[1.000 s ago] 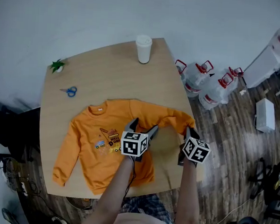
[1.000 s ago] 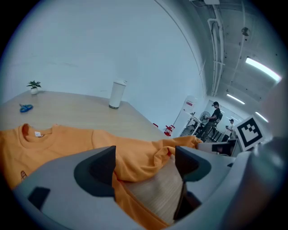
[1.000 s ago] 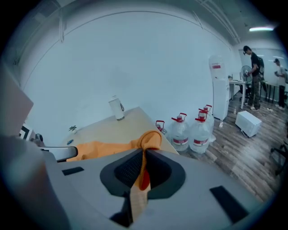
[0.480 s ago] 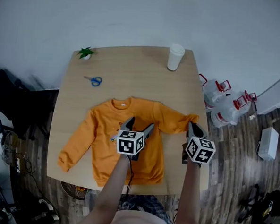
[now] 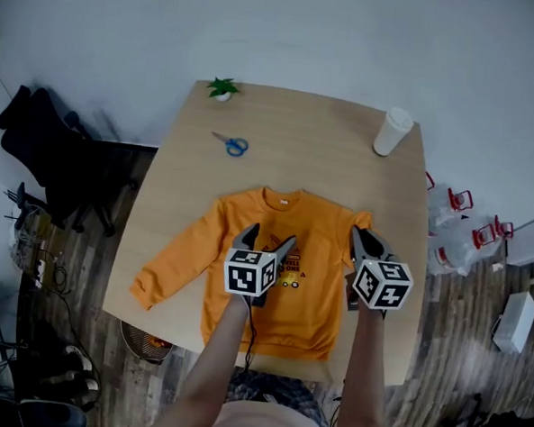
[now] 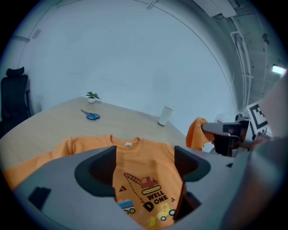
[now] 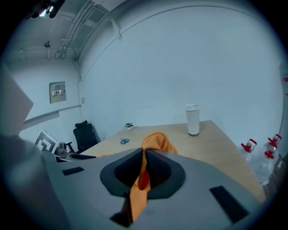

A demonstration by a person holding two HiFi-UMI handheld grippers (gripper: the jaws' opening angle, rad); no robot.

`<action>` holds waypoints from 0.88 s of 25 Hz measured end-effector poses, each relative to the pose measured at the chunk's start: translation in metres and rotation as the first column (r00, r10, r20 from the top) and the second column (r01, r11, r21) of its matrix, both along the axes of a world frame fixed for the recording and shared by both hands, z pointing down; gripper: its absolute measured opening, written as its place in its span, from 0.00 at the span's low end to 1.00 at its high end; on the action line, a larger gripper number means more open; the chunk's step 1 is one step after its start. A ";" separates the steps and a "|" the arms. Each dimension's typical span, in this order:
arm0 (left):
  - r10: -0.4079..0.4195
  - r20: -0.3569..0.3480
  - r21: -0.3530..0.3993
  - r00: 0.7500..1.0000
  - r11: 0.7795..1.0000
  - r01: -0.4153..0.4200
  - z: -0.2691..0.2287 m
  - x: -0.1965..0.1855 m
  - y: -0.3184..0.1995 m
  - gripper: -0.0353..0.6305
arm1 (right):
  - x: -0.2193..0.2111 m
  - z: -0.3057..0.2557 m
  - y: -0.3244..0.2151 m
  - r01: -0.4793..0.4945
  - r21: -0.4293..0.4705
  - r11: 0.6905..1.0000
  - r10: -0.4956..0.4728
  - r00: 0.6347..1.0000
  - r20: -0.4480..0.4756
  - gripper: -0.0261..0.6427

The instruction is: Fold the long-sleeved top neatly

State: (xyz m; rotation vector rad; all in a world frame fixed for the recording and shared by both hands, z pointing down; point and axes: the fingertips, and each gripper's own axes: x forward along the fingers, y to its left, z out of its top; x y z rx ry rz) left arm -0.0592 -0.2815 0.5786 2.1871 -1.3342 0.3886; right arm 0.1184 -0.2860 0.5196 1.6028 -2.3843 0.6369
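Observation:
The orange long-sleeved top (image 5: 288,310) lies face up on the wooden table (image 5: 325,148), its left sleeve (image 5: 178,264) spread out toward the table's left edge. My left gripper (image 5: 270,238) hovers open over the printed chest (image 6: 146,186), nothing between its fingers. My right gripper (image 5: 363,239) is shut on the other sleeve (image 7: 155,143), held lifted off the table beside the top's right shoulder; orange cloth hangs down between the closed jaws. In the left gripper view the right gripper (image 6: 225,132) shows with the bunched sleeve (image 6: 196,132).
Blue scissors (image 5: 231,144), a small potted plant (image 5: 222,89) and a white cup (image 5: 392,132) sit at the far side of the table. A dark office chair (image 5: 45,149) stands left; water jugs (image 5: 459,242) stand on the floor at right.
My right gripper has carried the sleeve up and inward from the table's right edge toward the top's body. The left gripper moved along over the chest. The head view shifted left.

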 end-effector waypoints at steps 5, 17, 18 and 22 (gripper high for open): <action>-0.085 -0.002 0.003 0.996 0.996 0.085 -0.002 -0.047 -0.002 0.66 | -0.064 0.000 -0.015 0.130 0.009 0.992 -0.130 0.992 0.006 0.08; -0.220 0.010 -0.019 0.976 0.975 0.220 0.009 -0.125 0.011 0.66 | -0.199 0.042 -0.019 0.390 -0.057 0.919 -0.391 0.921 0.001 0.08; -0.226 0.012 -0.023 0.974 0.974 0.226 0.010 -0.129 0.012 0.66 | -0.207 0.047 -0.019 0.405 -0.065 0.912 -0.406 0.914 -0.002 0.08; -0.250 0.018 -0.036 0.968 0.967 0.251 0.019 -0.144 0.018 0.66 | -0.234 0.071 -0.018 0.451 -0.104 0.887 -0.454 0.891 -0.007 0.08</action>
